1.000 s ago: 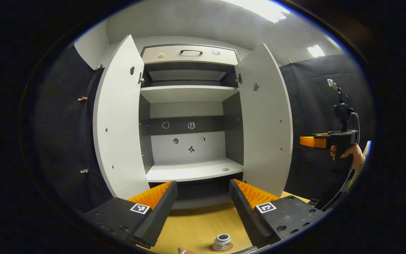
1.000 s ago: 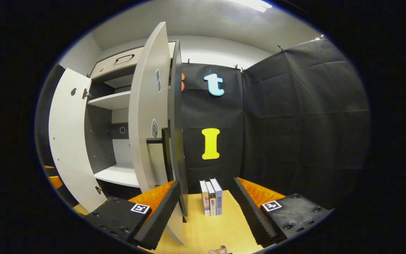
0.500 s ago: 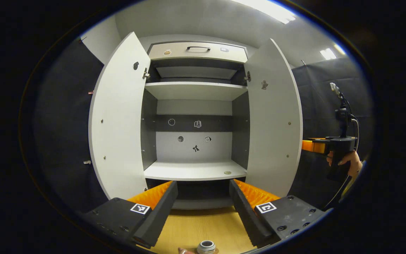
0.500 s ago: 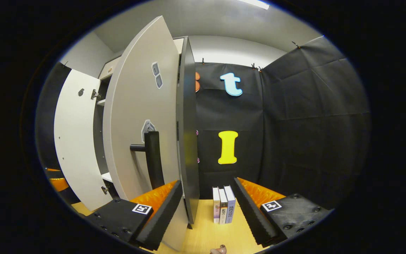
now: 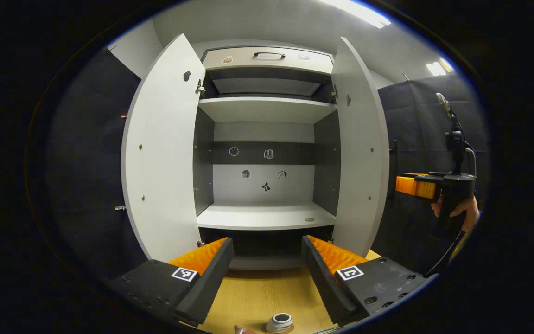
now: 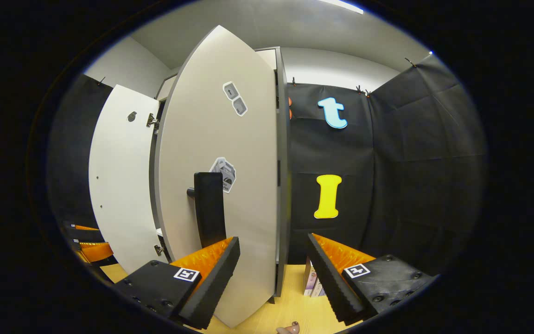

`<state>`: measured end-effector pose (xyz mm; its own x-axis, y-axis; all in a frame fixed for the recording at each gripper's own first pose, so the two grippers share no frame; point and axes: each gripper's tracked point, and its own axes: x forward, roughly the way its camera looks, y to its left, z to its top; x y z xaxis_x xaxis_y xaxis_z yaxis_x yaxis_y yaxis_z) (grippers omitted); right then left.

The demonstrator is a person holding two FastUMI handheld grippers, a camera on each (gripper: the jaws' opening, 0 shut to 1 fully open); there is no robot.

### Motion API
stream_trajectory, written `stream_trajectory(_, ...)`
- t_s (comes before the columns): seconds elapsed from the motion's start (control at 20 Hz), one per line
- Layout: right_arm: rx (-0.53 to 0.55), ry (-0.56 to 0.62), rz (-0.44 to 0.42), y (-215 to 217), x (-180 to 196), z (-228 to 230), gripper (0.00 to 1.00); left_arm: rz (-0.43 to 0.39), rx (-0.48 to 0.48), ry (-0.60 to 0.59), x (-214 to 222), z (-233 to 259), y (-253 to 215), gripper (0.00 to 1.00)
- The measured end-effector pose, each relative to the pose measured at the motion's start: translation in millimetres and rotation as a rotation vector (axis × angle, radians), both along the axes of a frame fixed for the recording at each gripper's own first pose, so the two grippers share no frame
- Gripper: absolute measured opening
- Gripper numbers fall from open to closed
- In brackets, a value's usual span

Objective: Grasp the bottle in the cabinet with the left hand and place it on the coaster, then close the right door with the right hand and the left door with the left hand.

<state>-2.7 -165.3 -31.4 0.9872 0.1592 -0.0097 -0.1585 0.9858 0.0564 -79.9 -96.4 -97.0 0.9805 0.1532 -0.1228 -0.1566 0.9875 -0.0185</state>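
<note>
Bottle [image 5: 280, 322] stands on its coaster at the bench's near edge | our left gripper [image 5: 267, 260] released, right gripper [image 6: 274, 260] released behind right door [image 6: 220, 185] | both doors unclosed, we judge

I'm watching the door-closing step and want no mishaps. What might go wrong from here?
1. The right gripper is open beside the right door, its fingers near the black handle; a finger could catch on the handle instead of pushing flat.
2. The books stand close by the door's lower edge and may get knocked.
3. The bottle stands just below the open left gripper; reaching for the left door could tip it.
</note>
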Motion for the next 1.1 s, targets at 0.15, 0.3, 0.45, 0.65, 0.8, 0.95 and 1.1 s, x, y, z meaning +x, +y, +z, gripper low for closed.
stream_trajectory(0.15,-0.015,-0.011,-0.011,27.4,8.7,-0.8,0.97,-0.021,0.009,0.011,-3.5,1.3,24.7,0.94)
stream_trajectory(0.3,-0.030,-0.014,-0.014,63.5,25.7,-5.0,0.97,-0.031,0.011,0.007,-5.1,3.2,52.7,0.94)
stream_trajectory(0.45,-0.021,-0.019,-0.013,100.7,51.9,-8.4,0.96,-0.010,0.002,0.002,-12.3,5.6,84.9,0.93)
stream_trajectory(0.65,-0.043,-0.058,-0.120,106.3,80.3,-2.9,0.95,0.038,-0.003,-0.018,-28.7,12.2,125.7,0.94)
stream_trajectory(0.8,-0.006,-0.045,-0.145,112.8,94.8,-4.3,0.95,0.114,0.004,-0.018,-49.1,14.1,162.3,0.94)
stream_trajectory(0.95,-0.015,-0.056,-0.169,122.6,107.8,-4.0,0.95,0.189,-0.003,-0.035,-71.4,24.4,196.6,0.94)
stream_trajectory(1.1,-0.021,-0.059,-0.191,130.5,120.0,-4.1,0.95,0.258,0.008,-0.049,-91.3,30.4,230.4,0.94)
